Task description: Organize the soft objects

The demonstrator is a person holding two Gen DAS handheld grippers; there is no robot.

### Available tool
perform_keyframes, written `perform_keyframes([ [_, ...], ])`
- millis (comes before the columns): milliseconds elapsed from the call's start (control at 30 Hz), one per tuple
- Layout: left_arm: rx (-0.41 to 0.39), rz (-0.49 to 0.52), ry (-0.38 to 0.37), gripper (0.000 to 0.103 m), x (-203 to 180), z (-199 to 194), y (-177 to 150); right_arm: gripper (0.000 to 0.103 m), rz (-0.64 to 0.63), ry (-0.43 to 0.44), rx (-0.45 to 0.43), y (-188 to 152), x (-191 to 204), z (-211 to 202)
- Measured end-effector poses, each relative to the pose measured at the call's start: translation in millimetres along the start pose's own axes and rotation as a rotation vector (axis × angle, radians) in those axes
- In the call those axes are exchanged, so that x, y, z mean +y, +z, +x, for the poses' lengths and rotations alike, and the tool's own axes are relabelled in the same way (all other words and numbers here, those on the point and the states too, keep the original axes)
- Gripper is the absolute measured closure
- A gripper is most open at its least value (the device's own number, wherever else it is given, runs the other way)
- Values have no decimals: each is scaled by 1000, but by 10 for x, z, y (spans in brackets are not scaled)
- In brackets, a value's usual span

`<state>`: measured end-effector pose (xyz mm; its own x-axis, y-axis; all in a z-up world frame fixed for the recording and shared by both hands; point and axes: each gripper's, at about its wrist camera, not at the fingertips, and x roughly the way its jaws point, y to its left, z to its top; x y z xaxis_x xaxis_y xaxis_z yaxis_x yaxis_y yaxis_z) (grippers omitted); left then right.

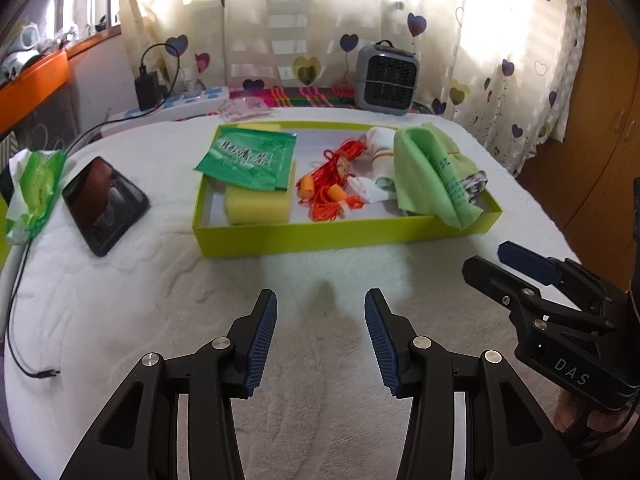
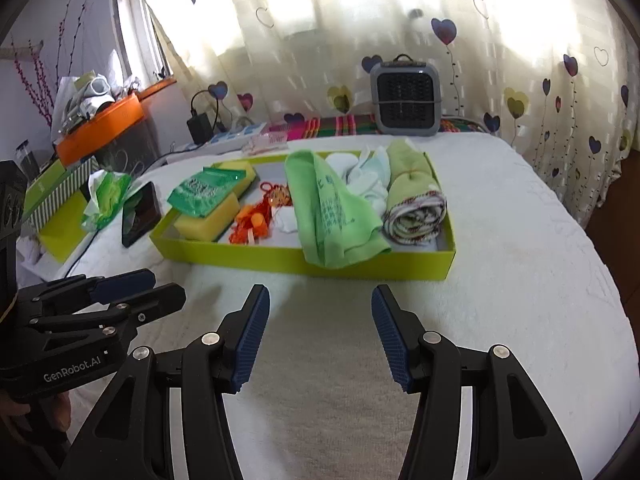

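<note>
Left gripper (image 1: pixel 320 340) jaws apart, nothing between them, hovering over bare white blanket (image 1: pixel 320 272). Right gripper (image 2: pixel 320 336) same: jaws apart, empty, just beside the left one.

Ahead of both, lime-green tray (image 1: pixel 332 236) sits on the blanket holding the soft stuff. In it: light green cloth (image 2: pixel 336 216) draped over the front wall, rolled patterned towel (image 2: pixel 416 208) at the right end, white socks (image 2: pixel 364 184) behind, orange tassel cord (image 1: pixel 336 188) mid-tray, yellow sponge (image 1: pixel 258 204) with green packet (image 1: pixel 248 158) lying on top.

Everything is likely light, floppy, non-fragile. Cloth: pinch the overhanging fold, expect it to sag. Towel roll: grip across its middle or it probably unrolls. Cord tangles easily; packet is probably slippery.
</note>
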<state>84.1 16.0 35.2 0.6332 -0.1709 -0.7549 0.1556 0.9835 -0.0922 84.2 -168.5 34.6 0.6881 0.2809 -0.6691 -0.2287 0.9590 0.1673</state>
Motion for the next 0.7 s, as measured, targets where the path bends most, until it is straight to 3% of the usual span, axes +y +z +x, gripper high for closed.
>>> perform_keyframes([
  [500,60,3,74,58,-23,157,-201,48,0,-106,110,-149,-53,176],
  [700,56,12,98,56,-49,185,-209,43,-1,-124,140,-169,-73,230],
])
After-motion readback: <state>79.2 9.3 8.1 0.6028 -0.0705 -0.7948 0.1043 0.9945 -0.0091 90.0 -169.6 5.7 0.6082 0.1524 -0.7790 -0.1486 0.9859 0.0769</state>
